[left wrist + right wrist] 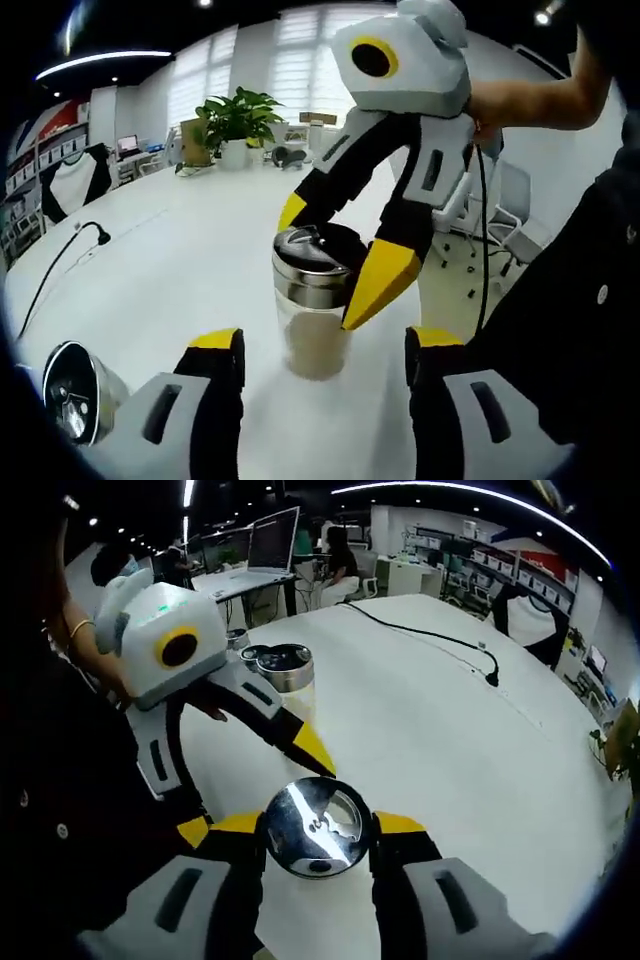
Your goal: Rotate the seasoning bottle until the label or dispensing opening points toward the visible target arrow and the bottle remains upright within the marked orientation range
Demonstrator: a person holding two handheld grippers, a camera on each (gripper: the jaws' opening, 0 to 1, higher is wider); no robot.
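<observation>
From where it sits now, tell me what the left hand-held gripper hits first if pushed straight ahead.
Probably the seasoning bottle, standing upright just ahead between the left hand-held gripper jaws' line. The right hand-held gripper already closes on its metal cap.

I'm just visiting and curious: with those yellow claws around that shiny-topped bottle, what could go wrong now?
1. The right gripper holds the bottle high, at its cap; twisting there could tip it rather than turn it.
2. The cap may turn alone, loosening, while the glass stays put.
3. The left gripper sits open beside the base; a nudge could slide the bottle on the smooth table.
</observation>
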